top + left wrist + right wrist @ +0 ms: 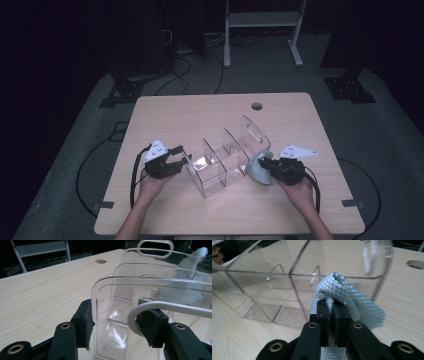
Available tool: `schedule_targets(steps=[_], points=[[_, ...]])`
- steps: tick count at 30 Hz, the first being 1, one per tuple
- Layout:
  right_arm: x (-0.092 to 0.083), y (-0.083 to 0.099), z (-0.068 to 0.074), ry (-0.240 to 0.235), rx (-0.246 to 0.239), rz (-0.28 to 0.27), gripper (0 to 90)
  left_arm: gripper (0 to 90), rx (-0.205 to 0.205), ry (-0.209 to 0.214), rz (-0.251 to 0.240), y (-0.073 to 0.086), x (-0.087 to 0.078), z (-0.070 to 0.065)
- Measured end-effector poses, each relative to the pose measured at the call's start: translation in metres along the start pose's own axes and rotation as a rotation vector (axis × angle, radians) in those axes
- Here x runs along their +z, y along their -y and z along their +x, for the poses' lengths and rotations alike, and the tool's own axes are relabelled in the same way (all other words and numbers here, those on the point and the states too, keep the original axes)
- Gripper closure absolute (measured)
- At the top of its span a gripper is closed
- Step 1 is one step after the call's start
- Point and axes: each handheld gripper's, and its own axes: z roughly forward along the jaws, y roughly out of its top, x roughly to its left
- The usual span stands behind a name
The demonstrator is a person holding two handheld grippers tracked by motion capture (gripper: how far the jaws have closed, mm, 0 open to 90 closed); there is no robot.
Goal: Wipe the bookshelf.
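The clear organizer [227,162] sits near the desk's [165,112] front edge, roughly mid-width. Left gripper [181,156] is clamped on its end wall, while the right gripper [263,167] pinches a pale blue cloth [259,173] tight against the other end.

table [165,115]: light wood-grain top, rounded corners, standing on a grey floor mat.
cable hole [257,106]: round, in the far part of the table top, right of centre; also seen in the left gripper view [100,261] and the right gripper view [415,264].
floor mat [380,145]: grey, extends beyond the table on the left, right and far sides.
white frame [262,22]: metal stand with two legs, on the floor well beyond the far table edge.
floor cables [200,60]: black, loose on the mat, far left of centre.
black base plates [348,89]: dark stands at the far right and far left of the table.
tape marks [350,202]: small grey strips on the mat, near left and near right.
surroundings: dark, details cannot be told.
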Motion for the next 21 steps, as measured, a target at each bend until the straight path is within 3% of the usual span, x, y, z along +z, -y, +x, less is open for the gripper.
schedule_targets(steps=[3,7,12,14,18,21], points=[[-0.003,-0.001,-0.014,0.046,0.028,-0.015,84.7,47.5,0.000,-0.003,0.004,0.000,0.000,-0.001],[-0.005,0.000,-0.022,0.057,0.063,-0.028,84.7,47.4,0.000,-0.004,0.003,0.000,0.000,-0.001],[-0.001,-0.003,-0.003,-0.004,0.018,-0.022,84.8,47.4,0.000,-0.007,0.005,-0.001,0.000,-0.001],[-0.002,-0.006,0.002,0.004,-0.004,-0.024,84.8,47.4,-0.001,-0.010,0.005,-0.001,0.000,-0.001],[-0.003,-0.006,0.001,-0.020,0.040,-0.043,84.8,47.4,-0.004,-0.011,0.002,-0.001,0.001,-0.002],[0.000,-0.007,0.016,-0.080,0.028,-0.045,84.8,47.4,-0.005,-0.012,0.002,0.000,0.001,-0.002]])
